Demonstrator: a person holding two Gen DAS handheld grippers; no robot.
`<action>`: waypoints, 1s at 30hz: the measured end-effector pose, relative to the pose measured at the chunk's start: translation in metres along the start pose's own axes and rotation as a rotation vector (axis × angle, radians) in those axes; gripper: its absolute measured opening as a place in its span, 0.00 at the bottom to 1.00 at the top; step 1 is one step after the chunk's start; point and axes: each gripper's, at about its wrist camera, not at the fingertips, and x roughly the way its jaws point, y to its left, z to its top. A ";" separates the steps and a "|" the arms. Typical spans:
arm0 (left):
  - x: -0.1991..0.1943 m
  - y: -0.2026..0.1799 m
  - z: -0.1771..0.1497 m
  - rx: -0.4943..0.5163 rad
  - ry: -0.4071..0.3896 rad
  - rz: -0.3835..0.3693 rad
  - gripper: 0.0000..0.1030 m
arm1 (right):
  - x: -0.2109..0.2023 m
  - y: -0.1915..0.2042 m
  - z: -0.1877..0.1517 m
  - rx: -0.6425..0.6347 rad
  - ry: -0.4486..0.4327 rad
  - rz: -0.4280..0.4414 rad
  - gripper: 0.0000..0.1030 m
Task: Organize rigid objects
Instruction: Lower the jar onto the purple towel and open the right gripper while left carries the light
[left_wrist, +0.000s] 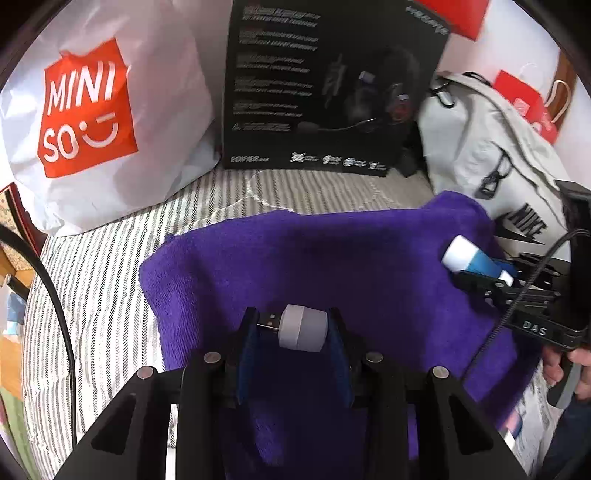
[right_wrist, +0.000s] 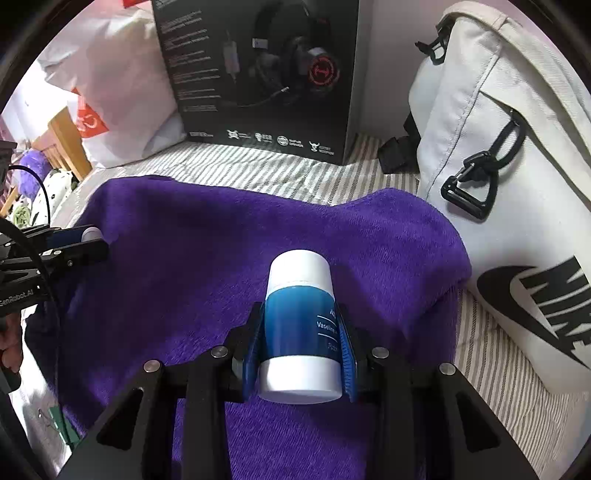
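Left hand-held gripper (left_wrist: 293, 326): blue pads pinching a small grey USB plug-in device (left_wrist: 303, 326), held crosswise between the fingers, metal USB connector pointing toward the left finger. It hangs over the purple towel (left_wrist: 332, 258); cannot tell whether it touches the cloth.

Right hand-held gripper (right_wrist: 301, 343): pressed onto a blue-and-white Vaseline stick (right_wrist: 301, 321), gripped around the blue middle band, white cap end pointing forward and away from the camera, white base end nearest the lens. Partial label text reads "Vaseline". In the left wrist view the same stick shows at the towel's right edge, just beside the Nike bag, clamped in the right gripper's black fingers.

Both grippers sit above the same purple towel, the left one near its left side, the right one toward its right side, well apart.

The towel is spread on a bed with grey-and-white striped sheet (left_wrist: 110, 295).

Behind the towel, standing upright: a black headset box (left_wrist: 325, 85) marked "EDIFIER". To its left, a white Miniso shopping bag (left_wrist: 92, 122) with an orange-red logo. To its right, a white Nike bag (right_wrist: 509, 184) with black clips and strap, its lower edge touching the towel's right corner.

A black cable (left_wrist: 55, 295) crosses the left edge of the left wrist view.
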 end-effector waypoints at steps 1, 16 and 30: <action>0.003 0.001 0.001 -0.005 0.000 -0.002 0.34 | 0.001 0.000 0.001 -0.001 -0.002 -0.002 0.35; 0.022 -0.003 0.010 0.034 0.061 0.056 0.34 | 0.012 -0.001 0.003 -0.010 0.022 -0.001 0.35; 0.023 -0.017 0.004 0.112 0.082 0.095 0.51 | 0.014 -0.002 0.004 -0.018 0.031 -0.002 0.37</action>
